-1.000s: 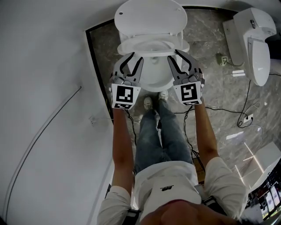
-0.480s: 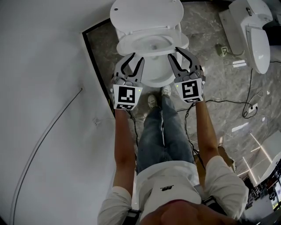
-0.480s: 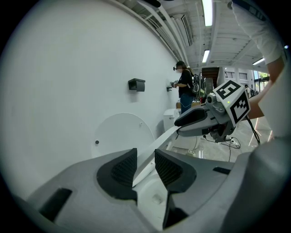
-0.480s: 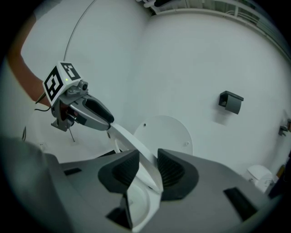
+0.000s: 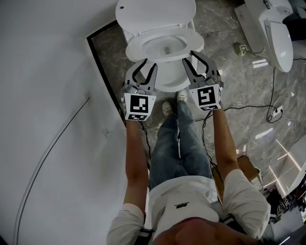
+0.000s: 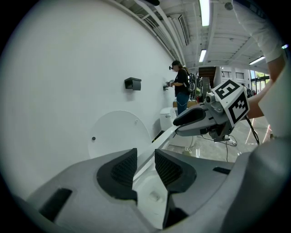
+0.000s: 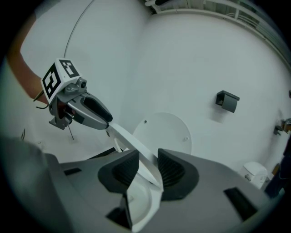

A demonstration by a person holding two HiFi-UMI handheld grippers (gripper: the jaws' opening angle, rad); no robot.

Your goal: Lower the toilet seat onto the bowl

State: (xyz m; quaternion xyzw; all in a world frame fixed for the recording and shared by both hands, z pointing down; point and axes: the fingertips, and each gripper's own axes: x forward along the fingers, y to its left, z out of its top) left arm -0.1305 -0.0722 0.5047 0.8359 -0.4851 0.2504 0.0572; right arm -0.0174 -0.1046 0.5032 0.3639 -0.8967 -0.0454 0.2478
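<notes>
I had the toilet seat (image 5: 135, 48) partway down, tilted between the upright lid (image 5: 155, 14) and the bowl (image 5: 167, 80), clear of the lid and not yet resting on the bowl. My left gripper (image 5: 146, 66) was clamped on the seat's front rim at the left, and my right gripper (image 5: 193, 60) on the same rim at the right. There the rim sat between the pads, touching both, though those jaws had just been easing wider. What was left, I judged: carry the rim down the last stretch, set it on the bowl, let go
</notes>
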